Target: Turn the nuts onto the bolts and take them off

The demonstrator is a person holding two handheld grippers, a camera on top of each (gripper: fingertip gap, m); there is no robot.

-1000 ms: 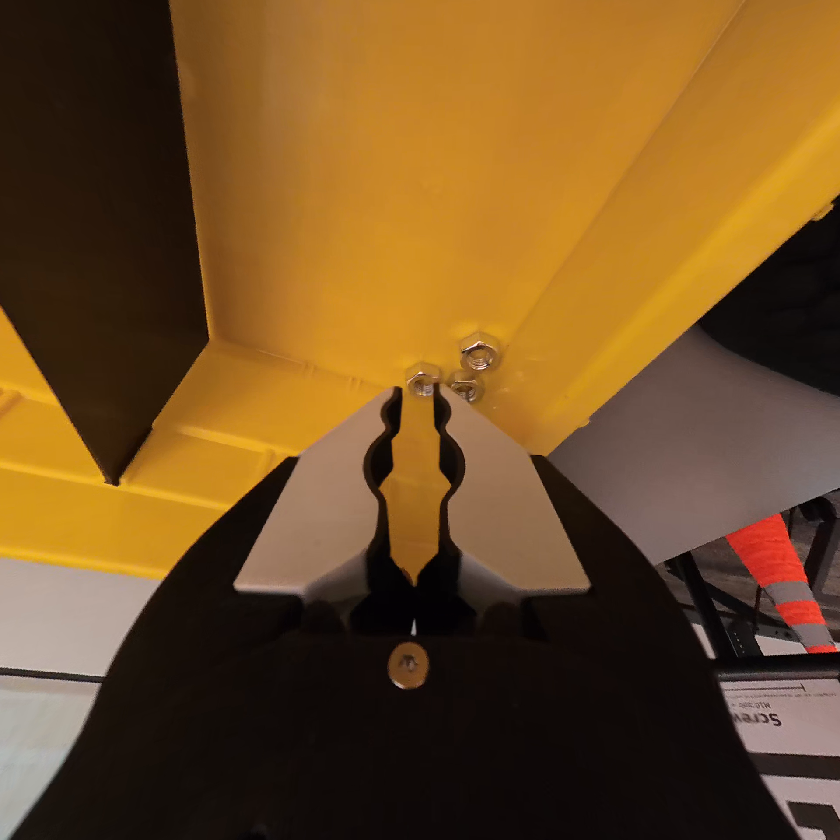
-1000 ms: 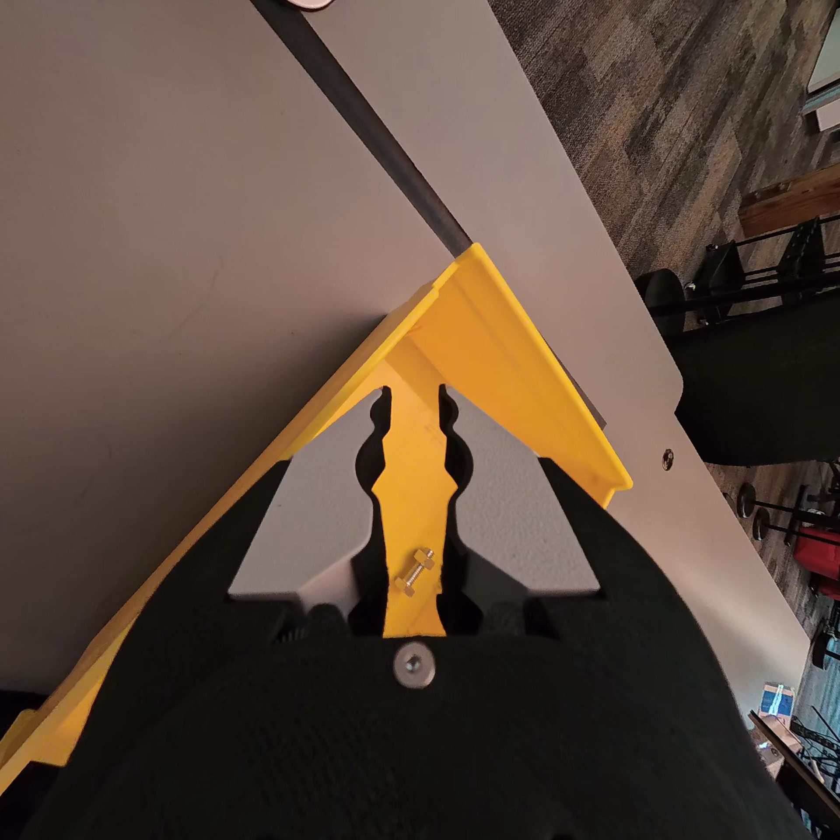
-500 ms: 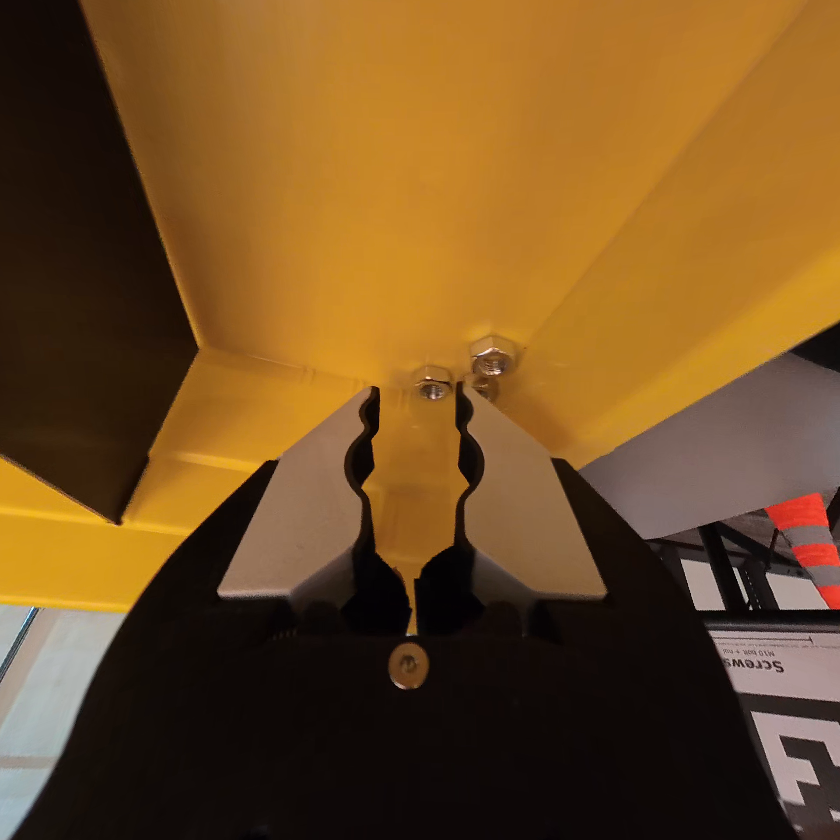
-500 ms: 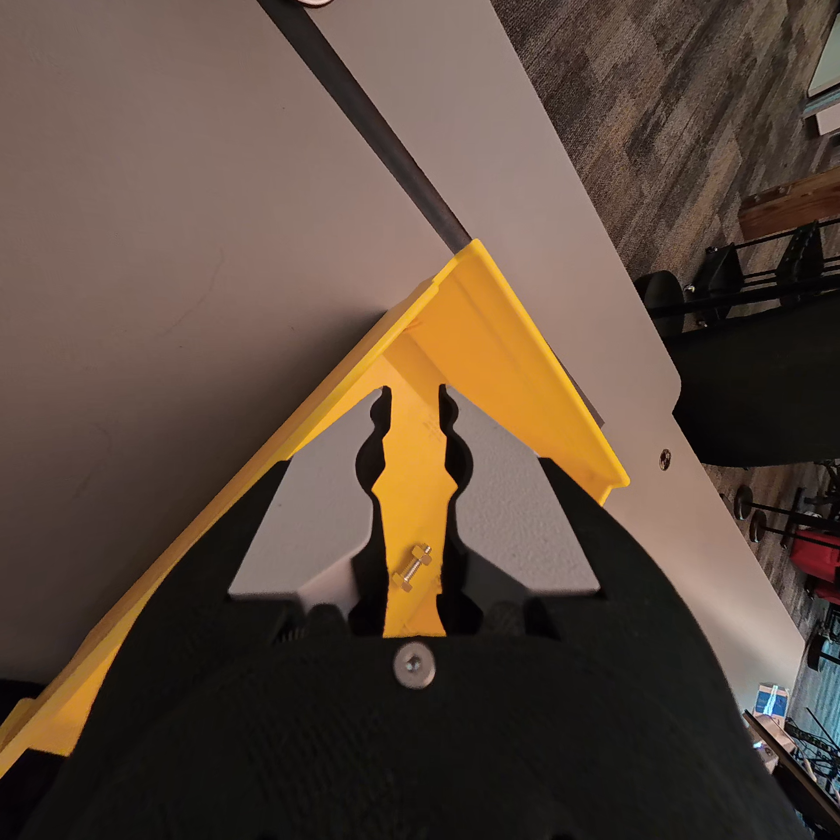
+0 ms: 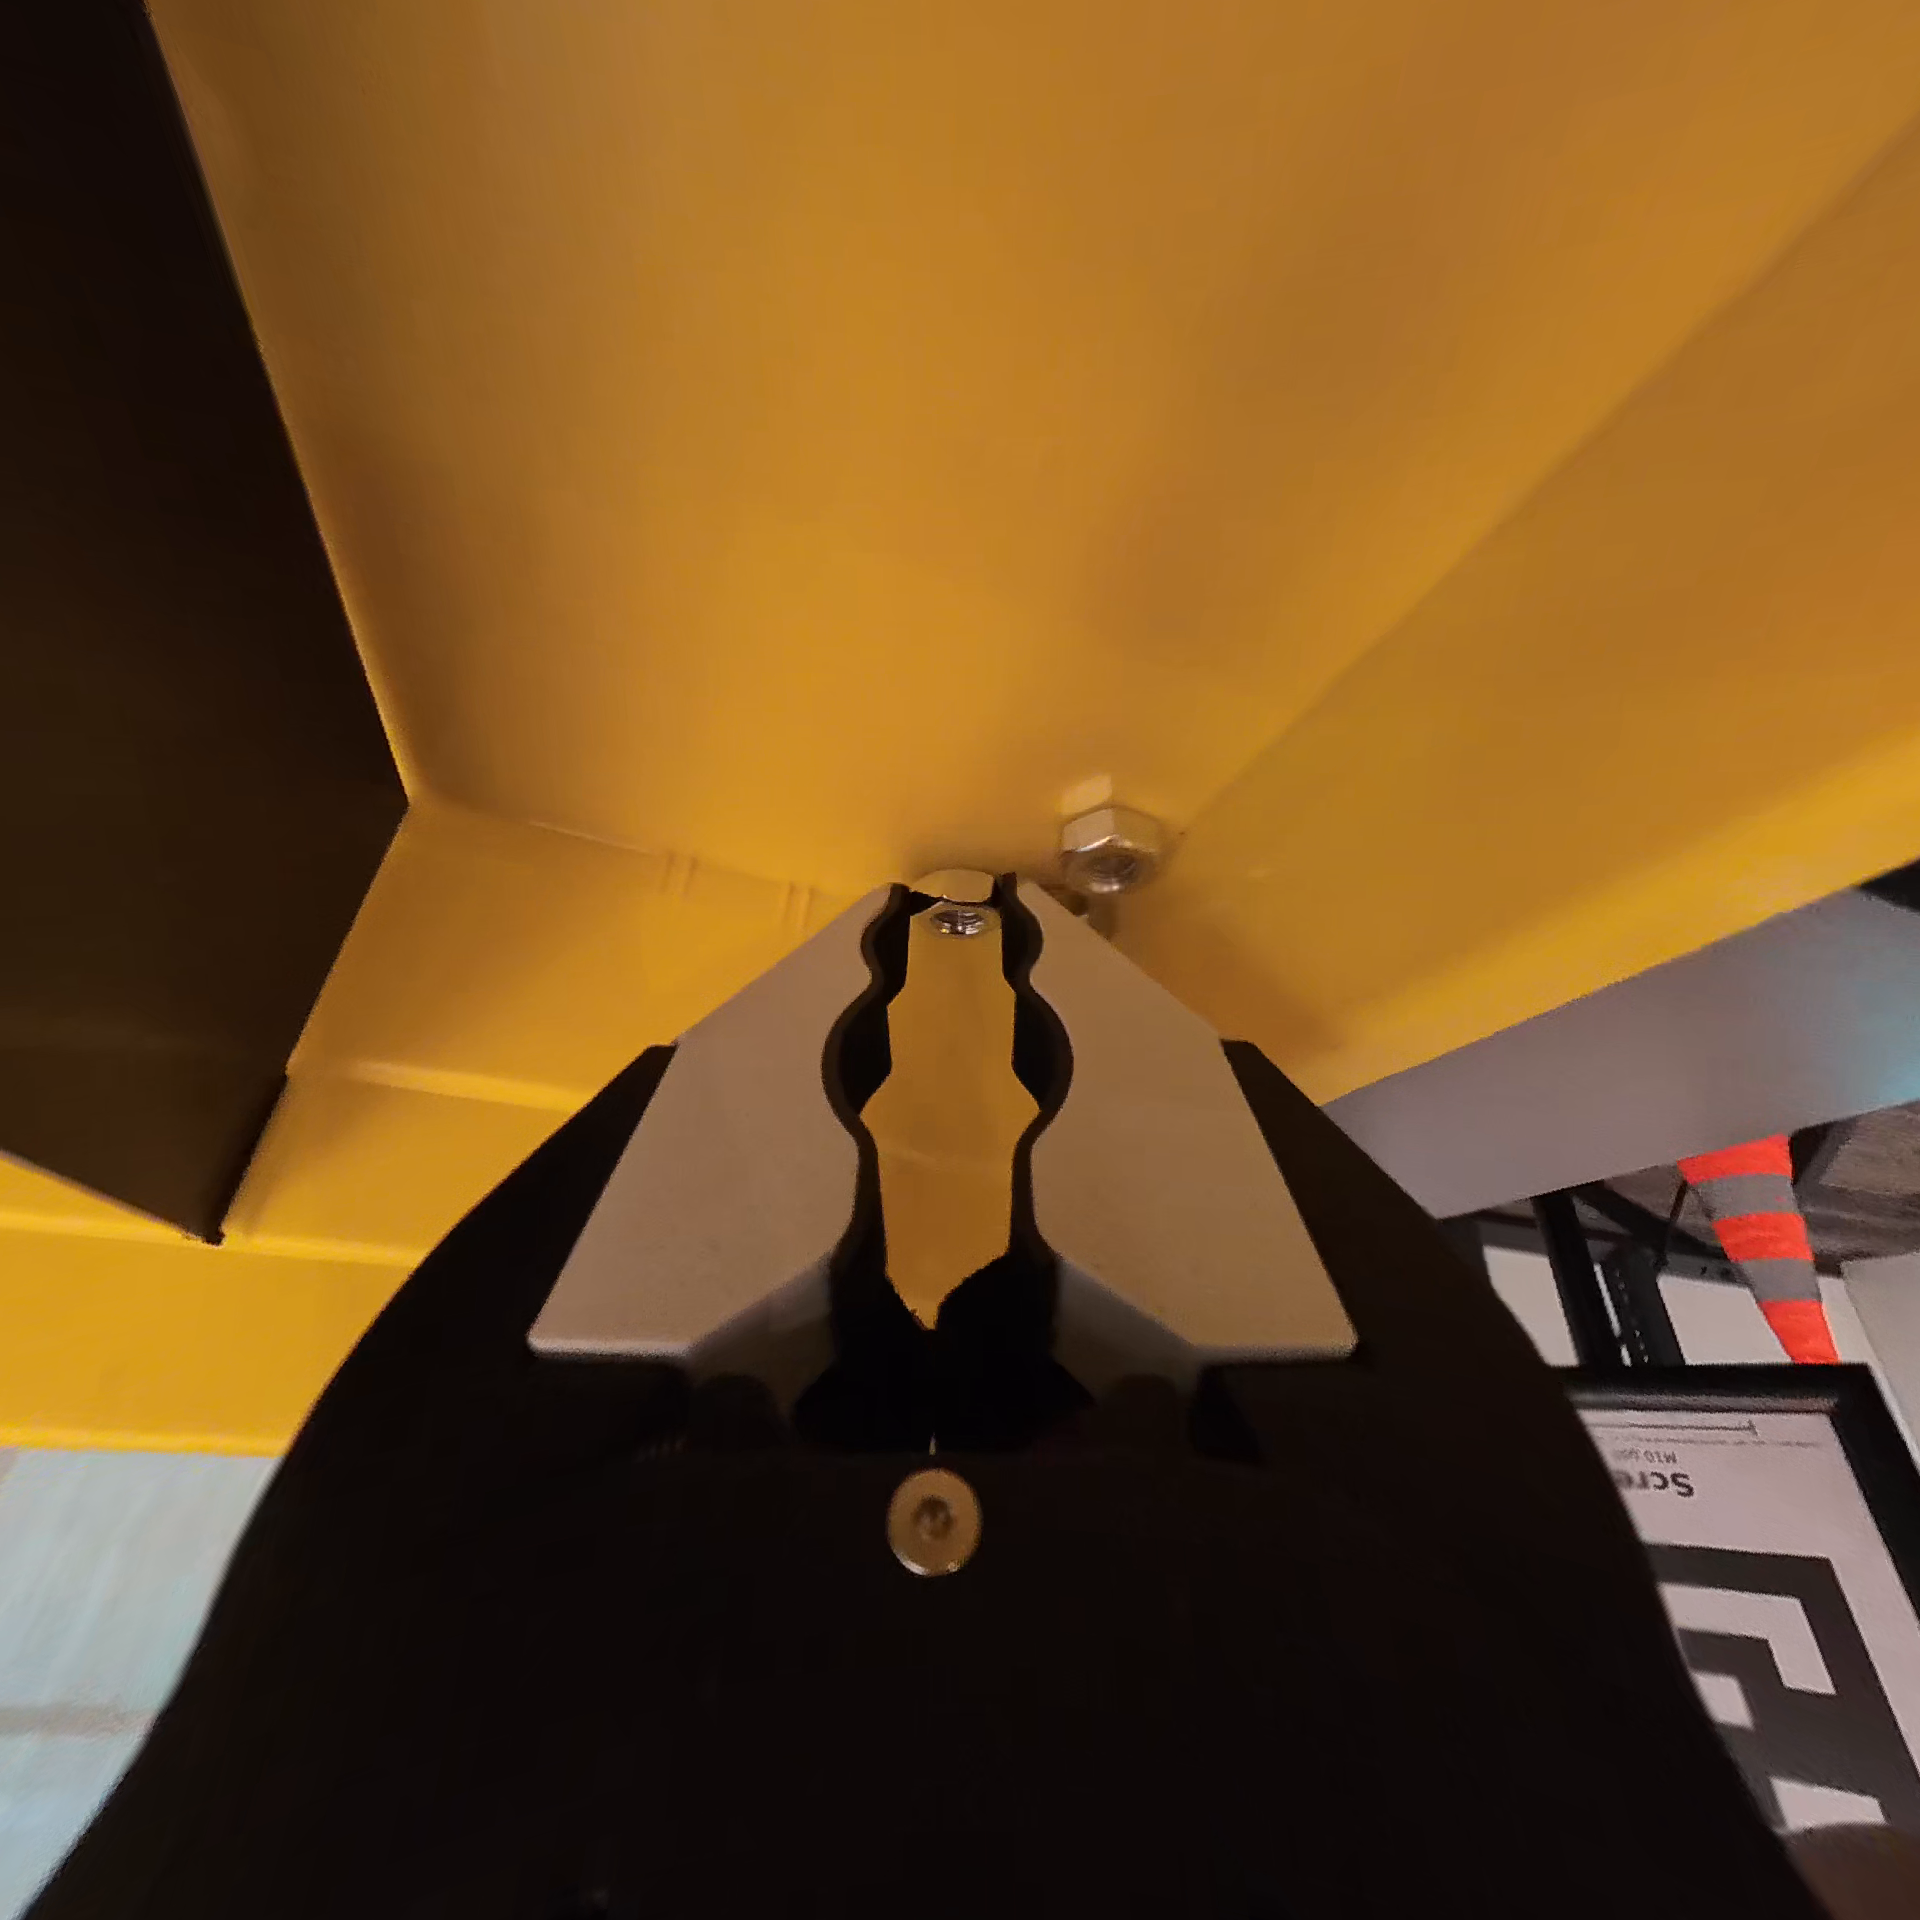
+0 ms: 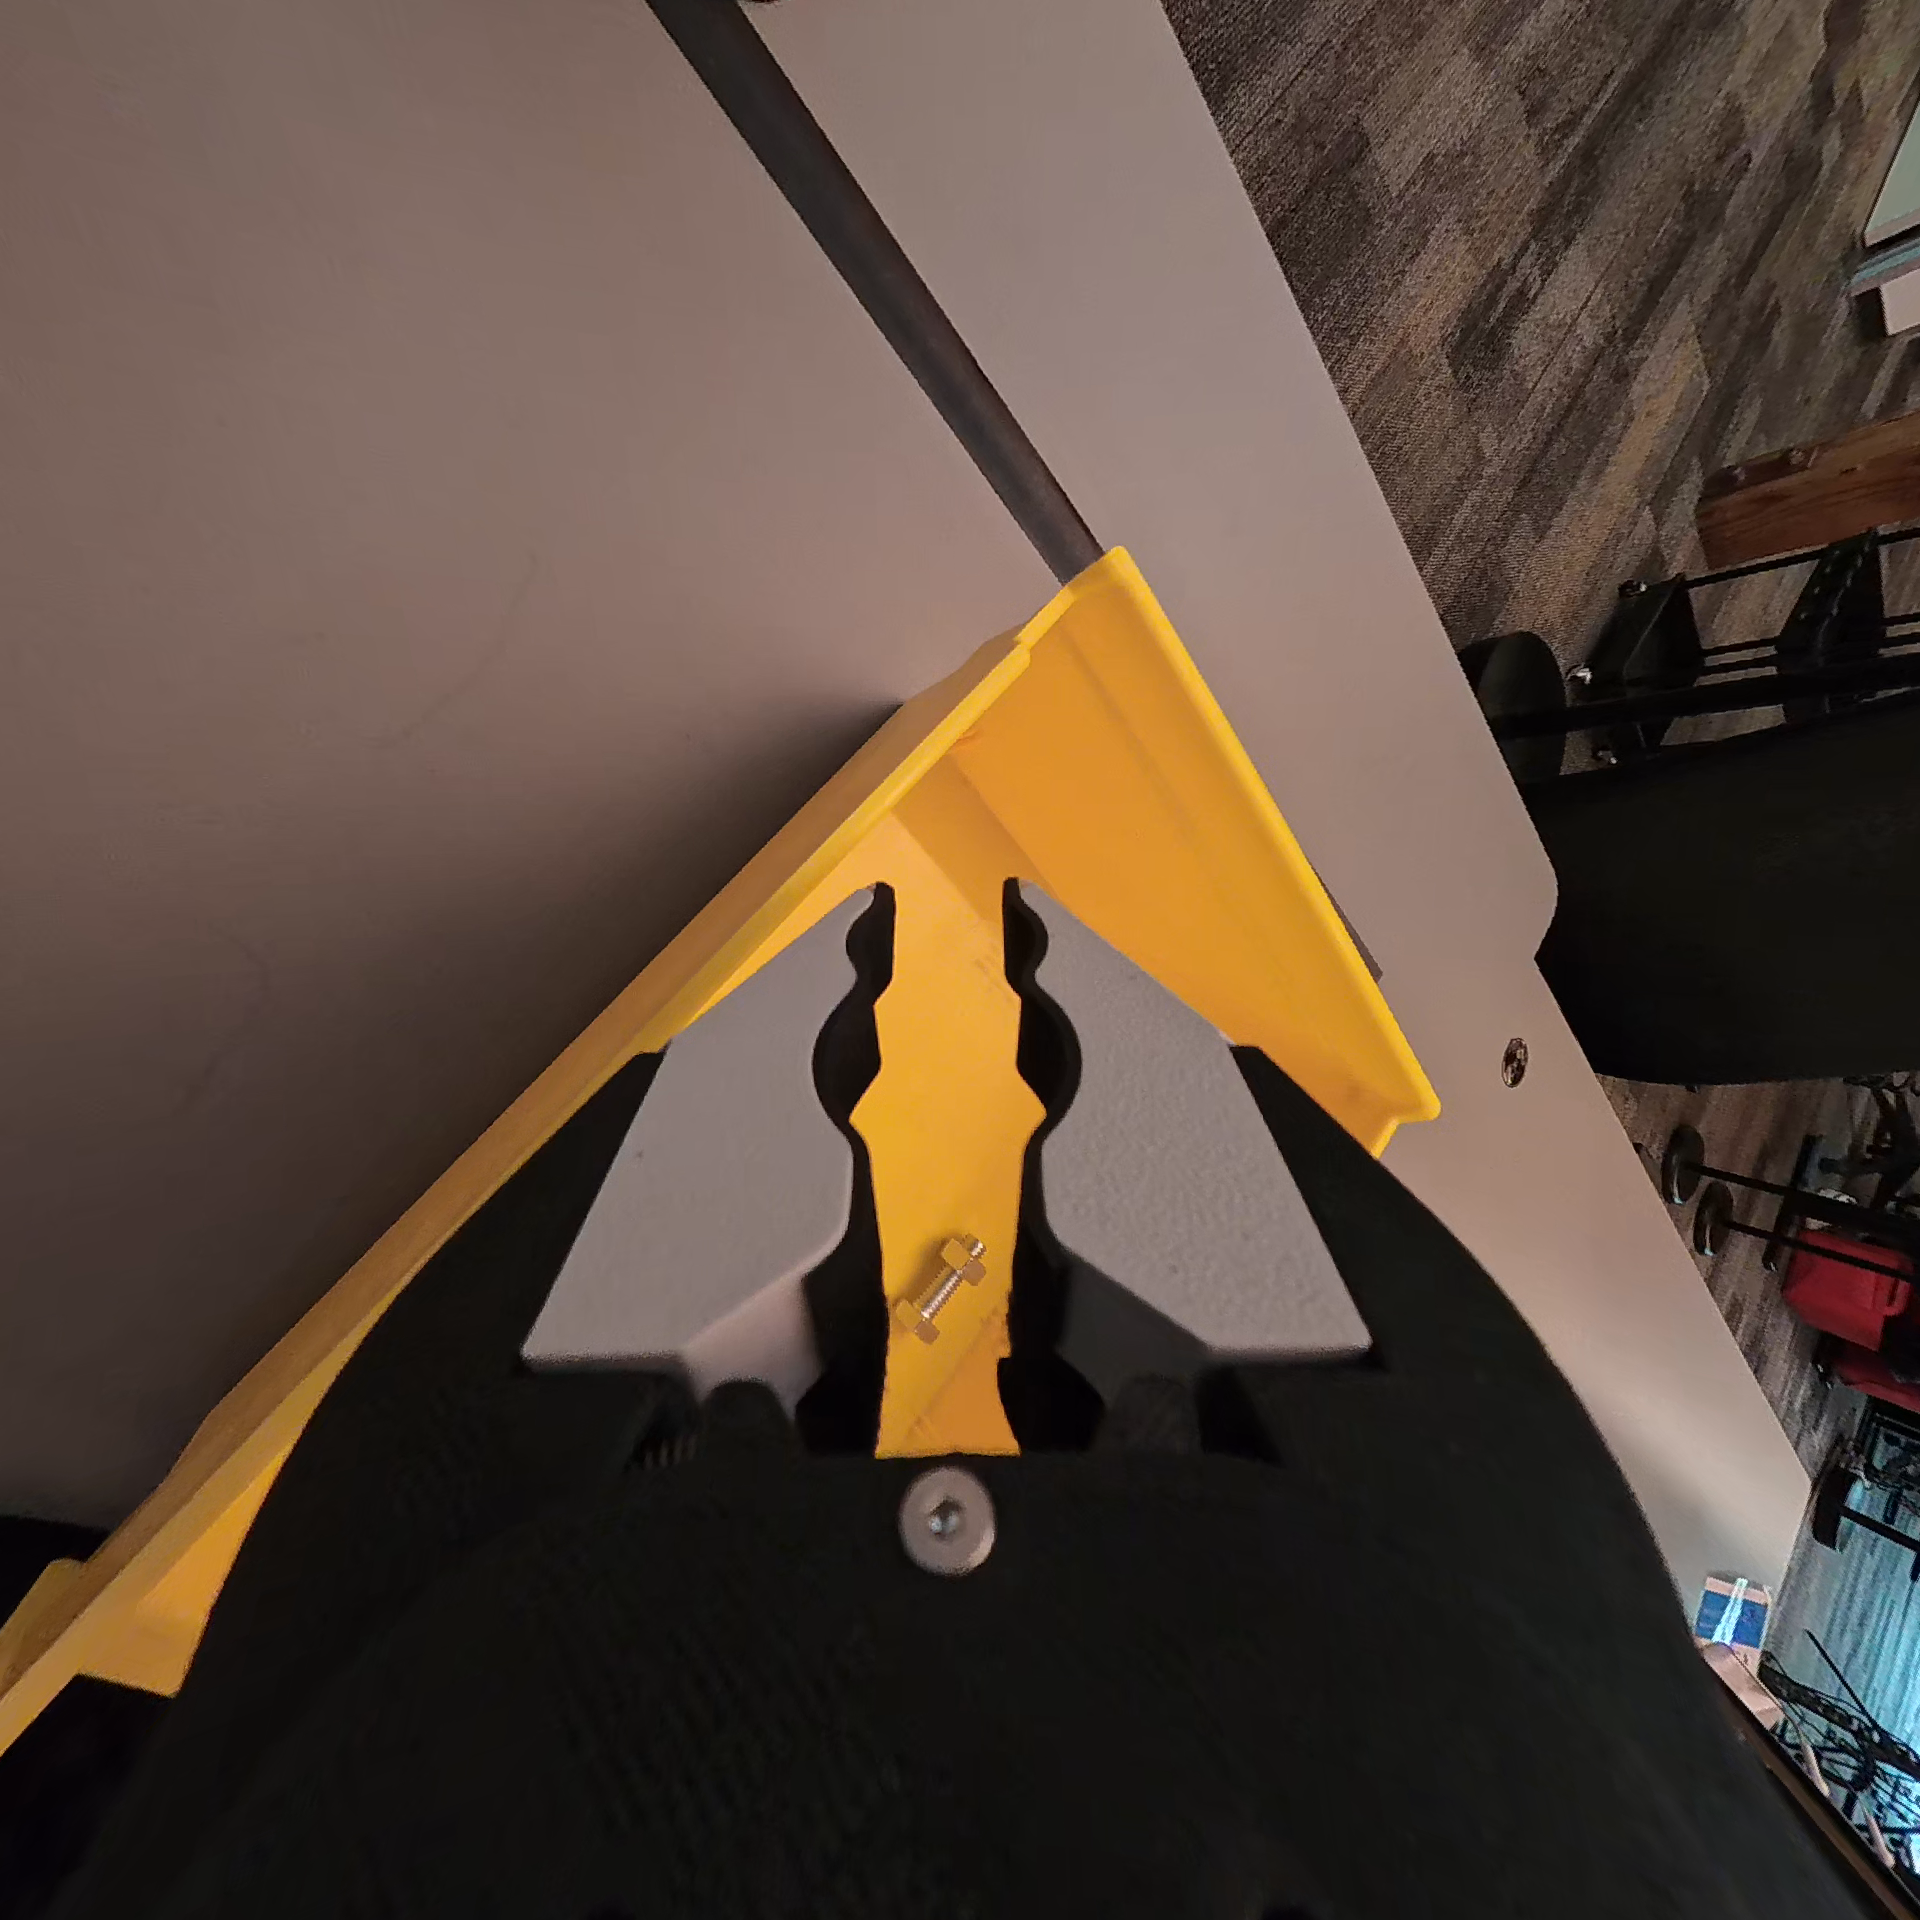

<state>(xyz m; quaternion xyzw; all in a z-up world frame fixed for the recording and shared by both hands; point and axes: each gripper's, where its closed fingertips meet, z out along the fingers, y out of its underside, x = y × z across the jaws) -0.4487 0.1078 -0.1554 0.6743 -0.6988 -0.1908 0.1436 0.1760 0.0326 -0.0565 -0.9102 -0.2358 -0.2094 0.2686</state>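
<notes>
In the left wrist view my left gripper (image 5: 956,896) is deep inside a yellow bin (image 5: 935,416), and its fingertips are shut on a small silver nut (image 5: 958,910) at the bin's far corner. A second silver nut (image 5: 1112,847) sits just to the right of it, free. In the right wrist view my right gripper (image 6: 948,894) hovers over a corner of the yellow bin (image 6: 1164,810). Its fingers stand apart with nothing between them. A small bolt with nuts on it (image 6: 941,1288) lies on the bin floor below the gap.
The bin rests on a grey table (image 6: 416,416) crossed by a dark bar (image 6: 883,291), with the table's edge and carpet floor to the right. A dark panel (image 5: 156,623) stands left of the left gripper. An orange-and-grey cone (image 5: 1756,1268) and a white printed sheet (image 5: 1766,1507) lie at the right. My right fingertips sit around 65 cm from my left ones. My right gripper's tips are some 20 cm from the dark bar (image 6: 883,291).
My left gripper held the nut, opened and let it go half a second ago, then shut on it once more, slightly closer in. My right gripper has barely moved.
</notes>
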